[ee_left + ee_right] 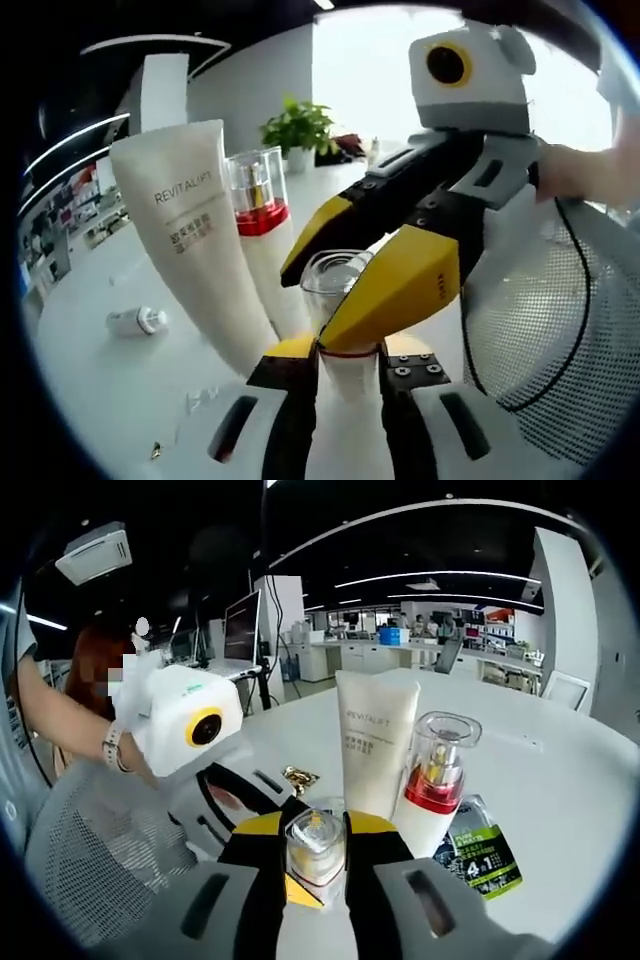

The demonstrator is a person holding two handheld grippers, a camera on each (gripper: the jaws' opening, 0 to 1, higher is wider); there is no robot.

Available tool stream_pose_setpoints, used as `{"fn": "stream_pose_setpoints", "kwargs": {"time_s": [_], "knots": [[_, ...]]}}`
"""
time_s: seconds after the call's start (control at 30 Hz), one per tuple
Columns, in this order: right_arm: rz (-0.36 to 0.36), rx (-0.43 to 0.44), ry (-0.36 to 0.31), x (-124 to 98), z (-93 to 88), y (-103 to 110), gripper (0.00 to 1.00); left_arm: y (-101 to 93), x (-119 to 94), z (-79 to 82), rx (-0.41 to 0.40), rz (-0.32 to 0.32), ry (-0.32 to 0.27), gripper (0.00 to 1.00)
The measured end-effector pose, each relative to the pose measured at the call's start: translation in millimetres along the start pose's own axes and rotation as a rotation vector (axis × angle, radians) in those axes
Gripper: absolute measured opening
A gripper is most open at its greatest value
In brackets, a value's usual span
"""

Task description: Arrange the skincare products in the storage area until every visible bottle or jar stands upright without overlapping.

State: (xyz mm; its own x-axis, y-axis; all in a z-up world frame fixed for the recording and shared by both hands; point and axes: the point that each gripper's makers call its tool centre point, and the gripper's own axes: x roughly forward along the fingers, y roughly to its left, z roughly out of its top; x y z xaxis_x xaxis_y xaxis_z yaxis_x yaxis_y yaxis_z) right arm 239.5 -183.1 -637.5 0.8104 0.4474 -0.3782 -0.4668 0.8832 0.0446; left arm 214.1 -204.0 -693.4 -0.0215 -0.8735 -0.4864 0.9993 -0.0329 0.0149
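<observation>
The worktop (560,780) carries a white tube (375,740) standing on its cap beside a red-collared pump bottle (435,780) — both upright, touching or nearly so. Just before them a small clear-capped bottle (315,855) is clamped by both tongs, right (317,865) and left (348,360), presumably to steady it upright. The left gripper view adds a tiny vial (135,321) lying flat; the right gripper view a green sachet (485,855).
</observation>
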Motion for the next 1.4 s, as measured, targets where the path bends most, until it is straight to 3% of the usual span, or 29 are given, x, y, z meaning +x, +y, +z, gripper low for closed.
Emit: {"fn": "stream_pose_setpoints", "kwargs": {"time_s": [0.1,0.3,0.93,1.23,1.4], "knots": [[0.001,0.01,0.0,1,0.5,-1,0.21,-0.9,-3,-1.7,-0.023,-0.001,0.013,0.26],[0.0,0.034,0.002,2,0.9,-4,0.22,5.0,-11,-2.3,-0.041,0.021,0.031,0.23],[0.012,0.071,0.017,-4,-3.1,-4,0.29,3.4,-12,-3.3,-0.016,0.025,0.042,0.23],[0.021,0.045,0.062,-21,-14.2,0,0.3,4.1,-11,-4.6,-0.009,0.03,0.051,0.23],[0.034,-0.002,0.131,-26,-28.9,2,0.29,3.6,-12,-10.8,-0.001,0.033,0.083,0.24]]}}
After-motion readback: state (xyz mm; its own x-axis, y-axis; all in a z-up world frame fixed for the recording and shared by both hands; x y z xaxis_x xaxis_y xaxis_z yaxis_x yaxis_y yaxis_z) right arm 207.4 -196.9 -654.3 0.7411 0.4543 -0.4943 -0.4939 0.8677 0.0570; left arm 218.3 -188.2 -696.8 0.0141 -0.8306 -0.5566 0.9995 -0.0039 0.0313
